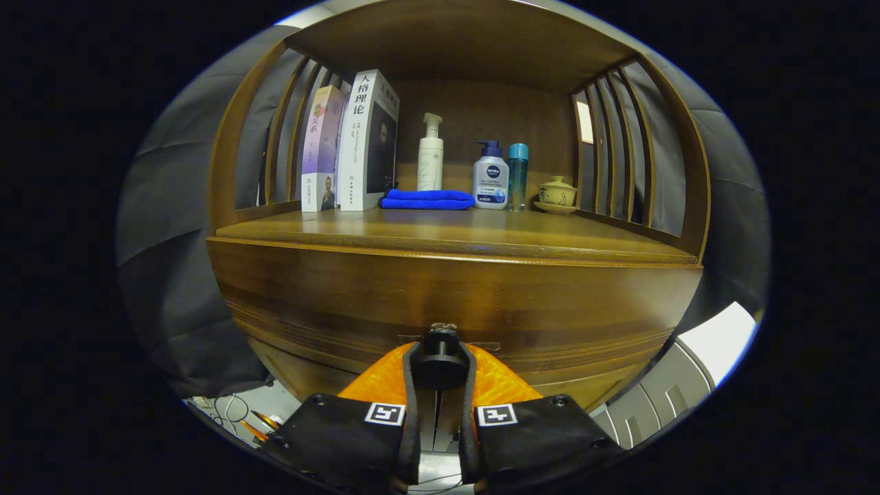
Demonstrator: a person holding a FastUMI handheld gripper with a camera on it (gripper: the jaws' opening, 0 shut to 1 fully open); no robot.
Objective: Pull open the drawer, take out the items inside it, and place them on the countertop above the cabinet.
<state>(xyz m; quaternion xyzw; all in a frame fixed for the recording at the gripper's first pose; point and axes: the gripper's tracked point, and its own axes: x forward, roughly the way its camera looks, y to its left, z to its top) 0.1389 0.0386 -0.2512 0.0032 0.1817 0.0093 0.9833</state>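
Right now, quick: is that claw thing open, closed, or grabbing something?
Gripper: closed, both fingers pressing on the dark drawer knob at the front of the wooden cabinet.

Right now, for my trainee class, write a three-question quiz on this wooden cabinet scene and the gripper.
1. True or false: the gripper has its fingers closed on the dark round drawer knob.
2. What lies on the wooden countertop beside the two upright books? A) folded blue cloth B) red mug
3. Fill in: the small lidded ceramic cup stands on a ____.

Key: 1 true; 2 A; 3 saucer.
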